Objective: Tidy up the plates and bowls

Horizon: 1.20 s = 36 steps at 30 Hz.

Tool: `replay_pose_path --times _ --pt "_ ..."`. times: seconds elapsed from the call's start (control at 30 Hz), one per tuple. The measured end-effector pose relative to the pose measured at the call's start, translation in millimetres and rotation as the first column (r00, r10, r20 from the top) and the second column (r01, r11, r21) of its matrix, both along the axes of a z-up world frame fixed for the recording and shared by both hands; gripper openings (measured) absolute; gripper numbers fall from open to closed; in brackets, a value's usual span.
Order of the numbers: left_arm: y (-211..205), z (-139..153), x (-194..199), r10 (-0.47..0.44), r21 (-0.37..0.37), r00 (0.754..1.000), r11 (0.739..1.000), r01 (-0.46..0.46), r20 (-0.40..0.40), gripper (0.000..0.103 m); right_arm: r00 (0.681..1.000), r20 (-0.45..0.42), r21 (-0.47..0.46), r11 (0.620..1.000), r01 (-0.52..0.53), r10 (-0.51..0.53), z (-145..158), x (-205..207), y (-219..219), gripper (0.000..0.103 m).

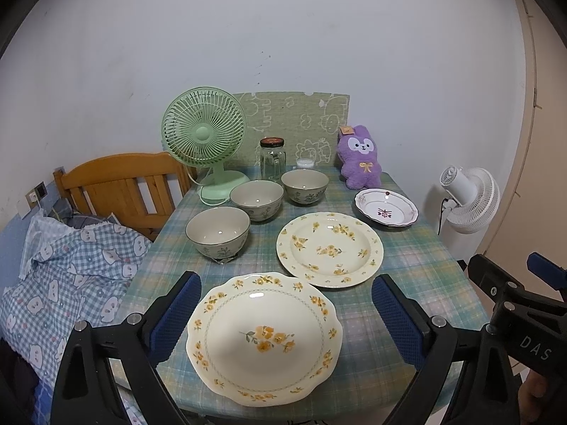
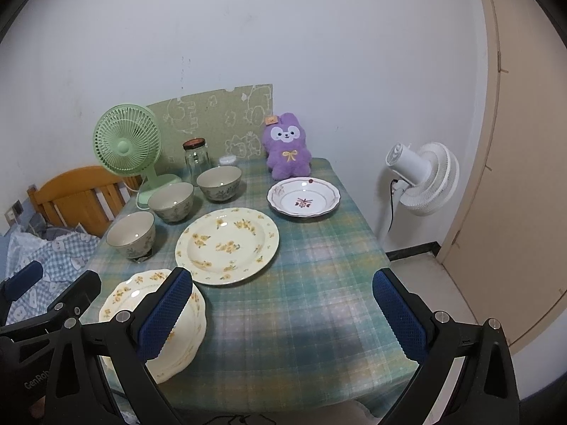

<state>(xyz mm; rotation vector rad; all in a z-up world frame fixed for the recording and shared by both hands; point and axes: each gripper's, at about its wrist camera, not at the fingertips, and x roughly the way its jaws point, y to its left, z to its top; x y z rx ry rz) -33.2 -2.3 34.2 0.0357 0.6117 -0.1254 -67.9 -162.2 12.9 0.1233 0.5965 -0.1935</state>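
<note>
Pale walls close in a small table covered by a green-and-blue plaid cloth (image 1: 407, 272), with a bed's checked bedding (image 1: 71, 269) at its left and a beige door (image 2: 524, 177) at the right. Nearest the camera, the left gripper (image 1: 286, 313) hangs with its blue-padded fingers spread wide, released, either side of a scalloped cream plate with yellow flowers (image 1: 264, 340) that lies at the near left edge of the table; whether the pads touch it cannot be told. Just right of it, the right gripper (image 2: 282, 313) is likewise spread and grasps nothing, above bare cloth at the near right. Beyond, a round cream plate with scattered yellow flowers (image 1: 329, 249) lies mid-table. Left of it, three grey-green ceramic bowls run in a diagonal row: the near bowl (image 1: 217, 232), the middle bowl (image 1: 257, 200) and the far bowl (image 1: 305, 186). Farther right sits a small white plate with a maroon motif (image 1: 386, 209). Along the far edge stand a mint-green desk fan (image 1: 205, 141), a clear glass jar with a dark lid (image 1: 272, 158) and a purple plush bunny (image 1: 359, 157). Off the table, at the right, stands a white floor fan (image 2: 423, 179).
</note>
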Motion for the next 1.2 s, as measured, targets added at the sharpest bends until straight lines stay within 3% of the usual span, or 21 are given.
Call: replay_pose_path --times 0.77,1.2 --pt "2.0 0.6 7.5 0.023 0.053 0.999 0.998 -0.026 0.048 0.097 0.999 -0.013 0.032 0.999 -0.041 0.041 8.0 22.2 8.5 0.094" --pt "32.2 -25.9 44.8 -0.003 0.046 1.0 0.999 0.004 -0.015 0.093 0.997 0.007 0.02 0.997 -0.072 0.072 -11.3 60.7 47.1 0.094"
